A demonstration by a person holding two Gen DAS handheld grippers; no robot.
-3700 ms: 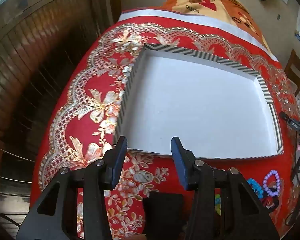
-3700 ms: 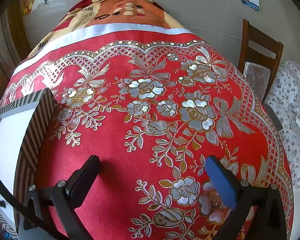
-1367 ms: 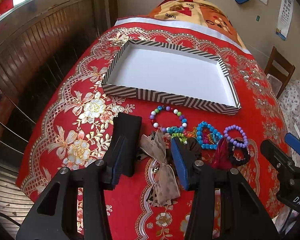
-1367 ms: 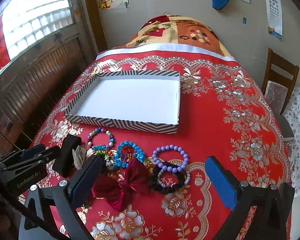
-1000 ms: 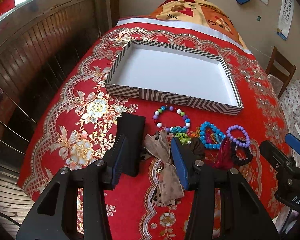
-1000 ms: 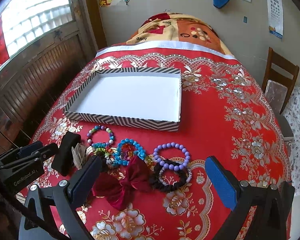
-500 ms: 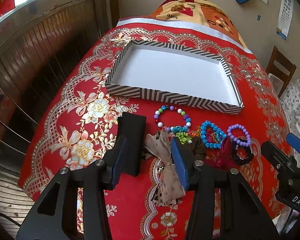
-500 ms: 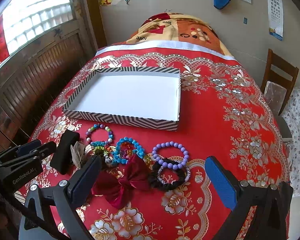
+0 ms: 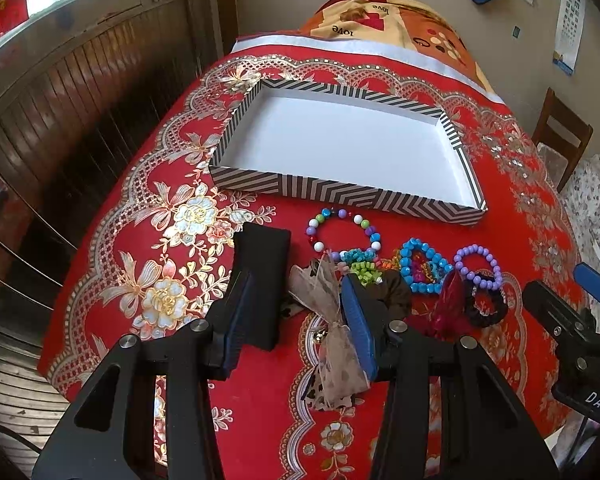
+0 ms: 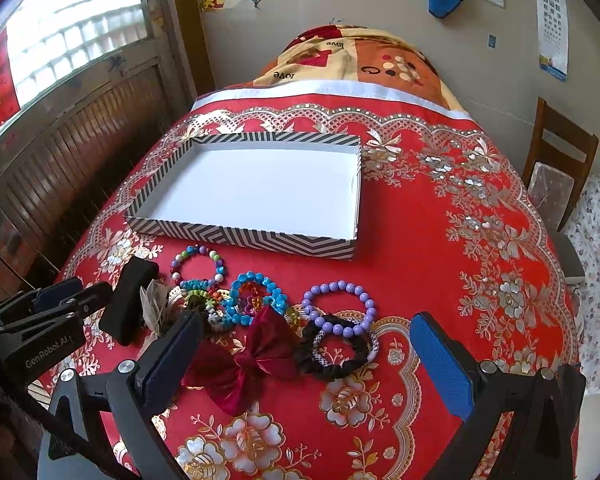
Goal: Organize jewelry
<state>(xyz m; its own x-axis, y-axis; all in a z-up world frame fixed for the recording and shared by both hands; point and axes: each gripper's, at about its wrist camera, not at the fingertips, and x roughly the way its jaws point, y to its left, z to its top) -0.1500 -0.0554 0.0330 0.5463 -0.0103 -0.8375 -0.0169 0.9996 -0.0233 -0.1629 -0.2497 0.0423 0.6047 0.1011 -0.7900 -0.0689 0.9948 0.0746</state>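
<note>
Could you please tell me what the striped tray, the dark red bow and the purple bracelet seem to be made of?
The striped tray looks like matte paperboard: thin flat walls, printed chevrons, plain white inside. The dark red bow seems to be velvet, given its soft sheen on the folds. The purple bracelet has smooth, glossy round beads, probably plastic.

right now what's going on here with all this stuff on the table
A person holds a gripper in each hand over a red tablecloth, sorting jewelry. The striped tray has nothing in it yet. In front of it lie bead bracelets, a red bow, a black scrunchie, a sheer bow and a black block. The left gripper and right gripper are both open above the pile, holding nothing.
</note>
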